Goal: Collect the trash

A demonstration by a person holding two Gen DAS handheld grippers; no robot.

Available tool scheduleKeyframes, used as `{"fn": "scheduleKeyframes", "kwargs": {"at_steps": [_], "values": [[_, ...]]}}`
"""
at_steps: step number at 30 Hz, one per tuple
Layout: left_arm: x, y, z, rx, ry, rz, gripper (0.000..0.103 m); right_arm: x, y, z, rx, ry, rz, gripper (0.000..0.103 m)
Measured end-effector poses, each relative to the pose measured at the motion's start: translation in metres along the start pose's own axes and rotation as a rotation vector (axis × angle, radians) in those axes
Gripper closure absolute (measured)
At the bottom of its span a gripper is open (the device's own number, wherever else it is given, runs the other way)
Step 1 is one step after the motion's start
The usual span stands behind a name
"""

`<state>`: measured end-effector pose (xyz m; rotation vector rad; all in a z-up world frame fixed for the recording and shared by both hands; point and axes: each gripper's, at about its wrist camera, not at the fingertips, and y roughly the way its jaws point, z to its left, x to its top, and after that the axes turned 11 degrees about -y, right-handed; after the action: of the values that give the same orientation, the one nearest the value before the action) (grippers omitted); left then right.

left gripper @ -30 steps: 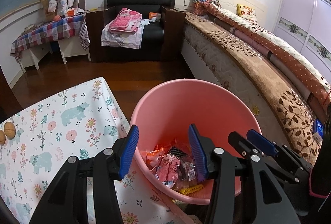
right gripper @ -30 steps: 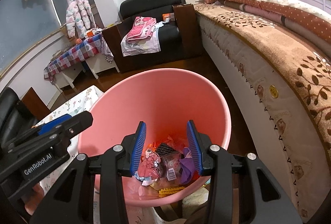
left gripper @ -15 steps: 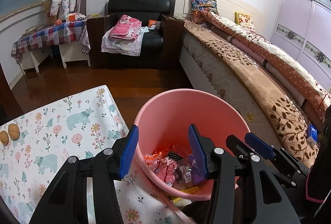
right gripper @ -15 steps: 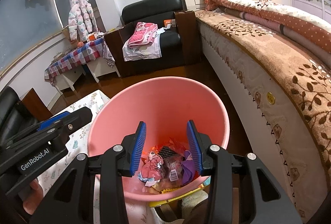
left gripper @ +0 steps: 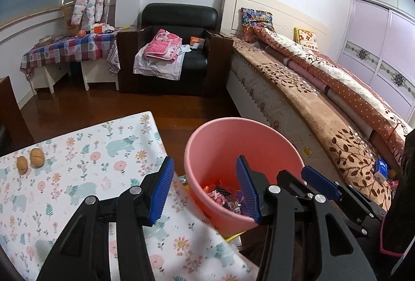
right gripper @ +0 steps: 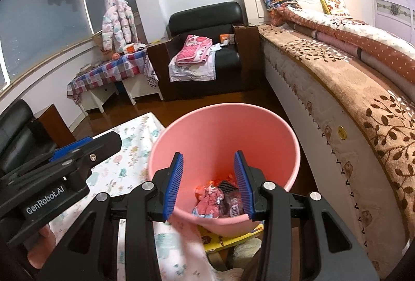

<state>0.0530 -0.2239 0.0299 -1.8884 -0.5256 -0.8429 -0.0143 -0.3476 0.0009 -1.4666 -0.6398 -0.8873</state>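
My left tongs (left gripper: 205, 187) fill the bottom of the left view, tilted downward, blades apart with nothing between them; one blade sits over the flowered tablecloth (left gripper: 77, 177), the other over the mouth of the pink bucket (left gripper: 215, 141). My right tongs (right gripper: 208, 181) hang low in the centre of the right view, also angled down, blades apart and empty, both framing the bucket's inside. In the left view the right tongs poke in from the lower right, just beside my left ones; in the right view the left tongs cross the lower left, with my fingers (right gripper: 39, 255) gripping the handle.

The trash (right gripper: 220, 198) lies at the bottom of the bucket: crumpled wrappers, pink, orange and dark, piled together. None of it touches my blades.

The bucket's rim is just beside the table's edge, centre right in the left view. Two walnuts (left gripper: 29, 161) sit on the cloth at far left, well apart from everything. The bed (right gripper: 350, 104) runs down the right side of both views, near the bucket, with a strip of dark wooden floor (left gripper: 155, 107) between. Above the bucket in the frame, open floor stretches to the black armchair (left gripper: 179, 47) in the upper middle.
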Motion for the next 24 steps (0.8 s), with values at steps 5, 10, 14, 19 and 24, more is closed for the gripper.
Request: {"fn": "scheduleKeyframes", "kwargs": {"at_steps": [5, 10, 14, 19, 24], "values": [[-0.006, -0.020, 0.012, 0.011, -0.020, -0.019, 0.054, -0.002, -0.010, 0.014, 0.025, -0.010, -0.005, 0.061], [-0.010, -0.036, 0.023, 0.037, -0.029, -0.041, 0.054, -0.004, -0.015, 0.022, 0.046, -0.010, -0.001, 0.061], [-0.014, -0.044, 0.030, 0.047, -0.045, -0.044, 0.054, -0.006, -0.017, 0.028, 0.057, -0.016, 0.002, 0.061], [-0.020, -0.050, 0.033, 0.053, -0.043, -0.041, 0.054, -0.007, -0.020, 0.031, 0.070, -0.012, 0.000, 0.061], [-0.027, -0.055, 0.038, 0.058, -0.051, -0.046, 0.054, -0.008, -0.024, 0.033, 0.071, -0.016, -0.011, 0.061]]}}
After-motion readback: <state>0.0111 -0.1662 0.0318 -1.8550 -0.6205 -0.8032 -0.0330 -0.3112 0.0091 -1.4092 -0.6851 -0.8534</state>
